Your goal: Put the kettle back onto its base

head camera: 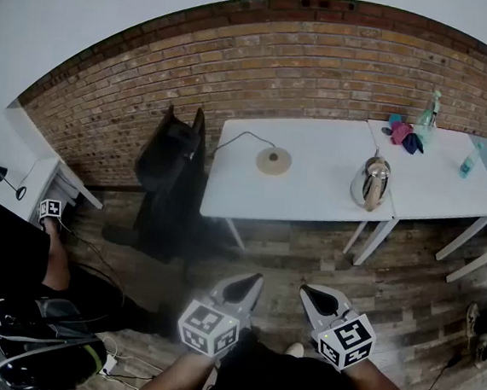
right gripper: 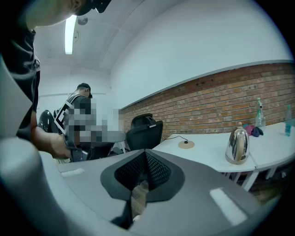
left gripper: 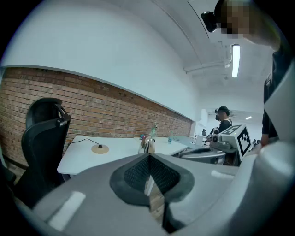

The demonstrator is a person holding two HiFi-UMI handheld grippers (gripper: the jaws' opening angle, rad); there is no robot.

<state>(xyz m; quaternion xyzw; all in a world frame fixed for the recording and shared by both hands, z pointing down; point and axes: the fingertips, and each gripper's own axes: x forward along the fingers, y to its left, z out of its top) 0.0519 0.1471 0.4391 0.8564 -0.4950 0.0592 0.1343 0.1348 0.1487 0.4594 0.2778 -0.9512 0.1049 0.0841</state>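
Note:
A shiny steel kettle [head camera: 371,182] stands upright near the front right corner of a white table [head camera: 311,201]. Its round tan base [head camera: 273,160] lies on the same table, well to the kettle's left, with a black cord running off to the back left. Both grippers are held low over the wooden floor, far short of the table. My left gripper [head camera: 255,278] and right gripper [head camera: 305,290] are shut with nothing in them. The left gripper view shows the kettle [left gripper: 147,144] and base [left gripper: 99,148] past the shut jaws. The right gripper view shows the kettle [right gripper: 238,145] and base [right gripper: 186,144].
A black office chair [head camera: 172,153] stands left of the table. A second white table [head camera: 450,188] on the right carries a spray bottle [head camera: 429,109], a blue bottle [head camera: 468,162] and cloths [head camera: 404,132]. A seated person [head camera: 15,254] is at lower left.

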